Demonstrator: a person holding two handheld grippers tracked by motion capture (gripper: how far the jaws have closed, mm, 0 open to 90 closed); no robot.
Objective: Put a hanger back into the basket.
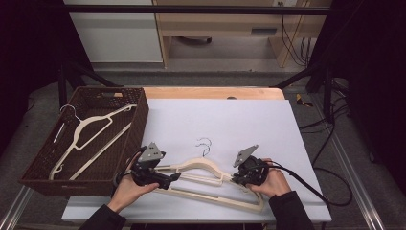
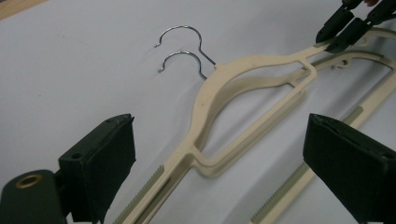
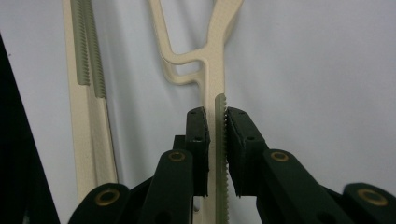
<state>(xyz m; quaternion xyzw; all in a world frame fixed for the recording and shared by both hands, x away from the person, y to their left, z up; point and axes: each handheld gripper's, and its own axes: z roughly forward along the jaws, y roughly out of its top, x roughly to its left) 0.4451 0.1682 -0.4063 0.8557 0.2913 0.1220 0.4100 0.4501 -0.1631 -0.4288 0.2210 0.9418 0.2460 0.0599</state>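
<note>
Cream plastic hangers (image 1: 210, 179), stacked, with wire hooks (image 2: 182, 46).

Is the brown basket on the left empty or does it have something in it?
Not empty. The brown basket holds one cream hanger lying flat inside, its metal hook near the far left corner.

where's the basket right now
In the high view the basket sits at the table's left edge, just left of the white mat, with one hanger lying inside it.
</note>
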